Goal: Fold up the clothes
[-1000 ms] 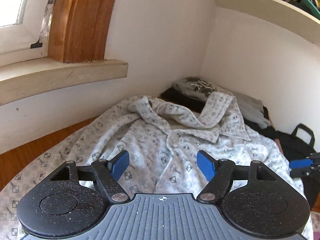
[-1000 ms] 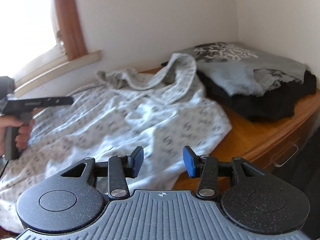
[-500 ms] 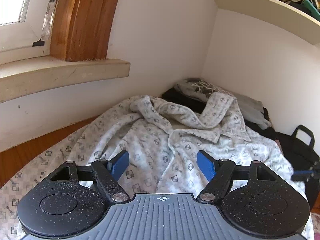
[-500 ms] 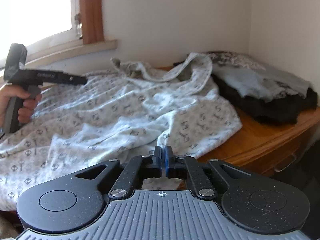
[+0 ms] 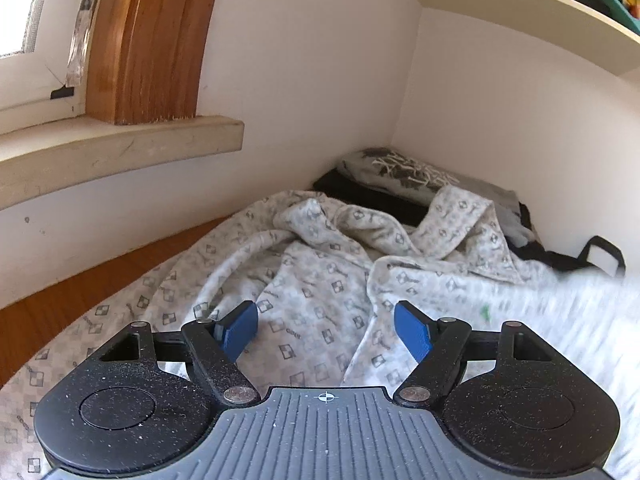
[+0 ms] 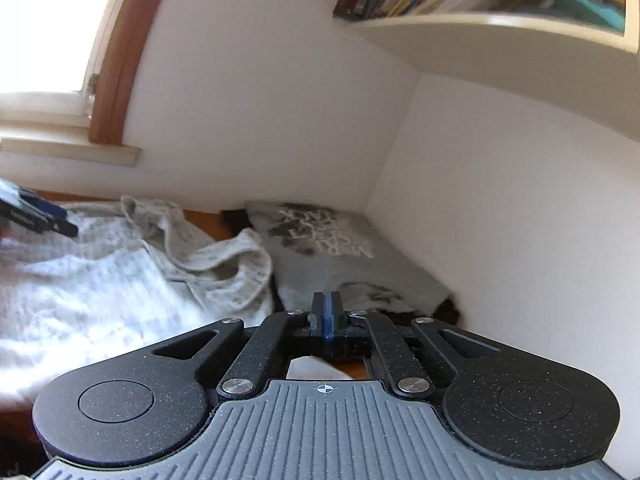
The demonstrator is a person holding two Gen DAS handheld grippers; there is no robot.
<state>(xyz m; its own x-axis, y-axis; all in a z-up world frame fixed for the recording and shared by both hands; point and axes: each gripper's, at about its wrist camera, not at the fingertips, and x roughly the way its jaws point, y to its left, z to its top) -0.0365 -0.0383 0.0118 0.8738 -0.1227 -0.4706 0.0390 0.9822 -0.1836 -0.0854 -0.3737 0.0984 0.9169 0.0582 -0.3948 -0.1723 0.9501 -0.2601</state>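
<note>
- Cream cloth with small grey square motifs, the patterned garment (image 5: 312, 280), lies crumpled and spread over the wooden top (image 5: 60, 316), filling most of the left wrist view.
- One bunched part of it rises into a fold near the back, its edge draped over the pile of clothes in the corner.
- That pile is a grey printed T-shirt (image 6: 328, 240) lying on top of dark clothing (image 5: 368, 196), pushed into the corner where the two white walls meet.
- The left gripper (image 5: 326, 330) hovers just above the garment with its blue pads (image 5: 240, 328) wide apart and nothing between them.
- The right gripper (image 6: 326, 314) has its pads pressed together. A bit of pale cloth shows just below the fingertips, but I cannot tell whether it is pinched between them.
- In the right wrist view, the left gripper's tip shows at the left edge, over the garment.
- The garment's right side in the left wrist view is smeared with motion blur.
- A window sill (image 5: 120, 144) runs along the left wall, with a wooden frame (image 5: 152, 40) above it.
- A shelf (image 6: 500, 40) with books sits high on the right wall.
- A black bag handle (image 5: 604, 250) peeks out beyond the garment.
</note>
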